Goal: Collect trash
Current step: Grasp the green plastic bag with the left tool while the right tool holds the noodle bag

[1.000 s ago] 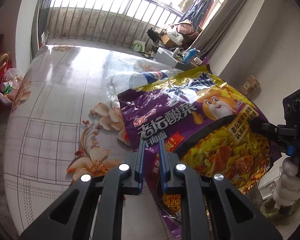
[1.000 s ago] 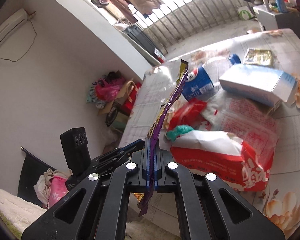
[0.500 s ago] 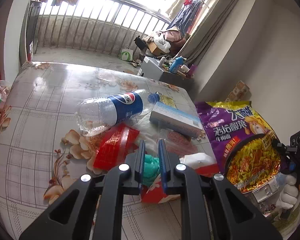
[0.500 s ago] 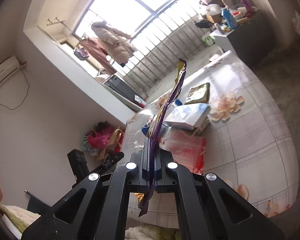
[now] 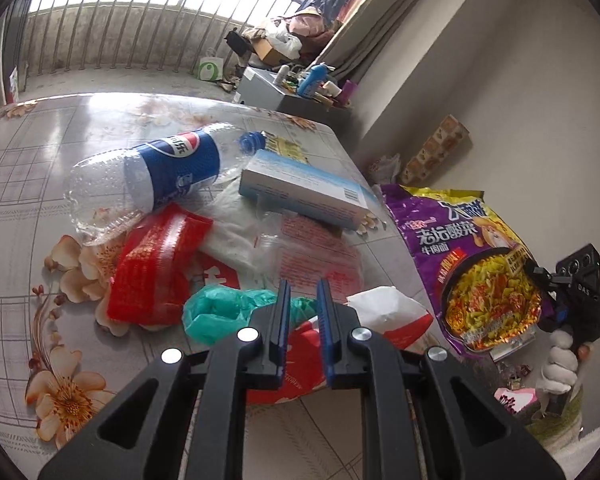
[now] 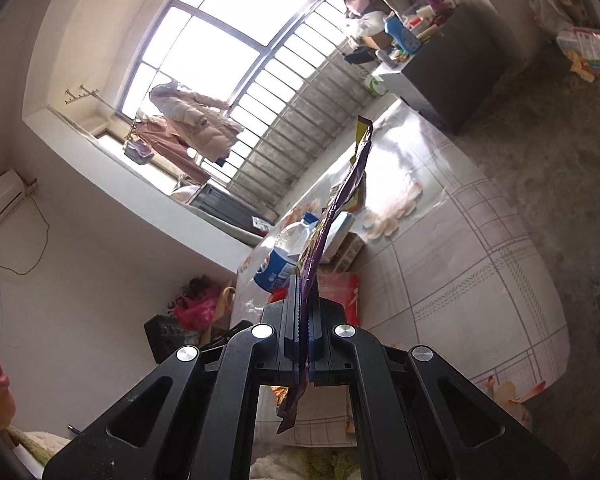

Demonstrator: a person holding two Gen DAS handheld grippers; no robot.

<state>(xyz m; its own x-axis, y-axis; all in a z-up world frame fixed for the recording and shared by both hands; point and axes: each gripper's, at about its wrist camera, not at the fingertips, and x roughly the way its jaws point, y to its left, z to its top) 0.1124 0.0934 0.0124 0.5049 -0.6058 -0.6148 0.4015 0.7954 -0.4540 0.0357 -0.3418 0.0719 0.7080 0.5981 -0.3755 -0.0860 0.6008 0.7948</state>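
**A:** Off the right edge of the surface (image 5: 28, 168), what is the right hand-held gripper (image 6: 303, 320) doing?

**B:** It is clenched on the purple noodle packet (image 5: 471, 264), which hangs in the air beside the surface, clear of the pile. I'd say that piece is collected and needs carrying to wherever the trash goes; no bin shows clearly.

**A:** And the left hand-held gripper (image 5: 301, 304)?

**B:** Nearly closed with only a narrow gap, grasping nothing. It hovers over the green plastic bag (image 5: 220, 312) and the red and white wrapper (image 5: 383, 312).

**A:** So the next pick?

**B:** Probably that green bag. The jaws would need to widen first, then come down on it.

**A:** What else lies there?

**B:** A clear cola bottle (image 5: 152, 176) on its side, a pale blue box (image 5: 303, 192) and a red wrapper (image 5: 156, 264), all heaped on a flower-patterned cloth.

**A:** The room?

**B:** A barred window (image 6: 220, 60) with coats hung at it, and a cluttered dark cabinet (image 6: 451, 68).
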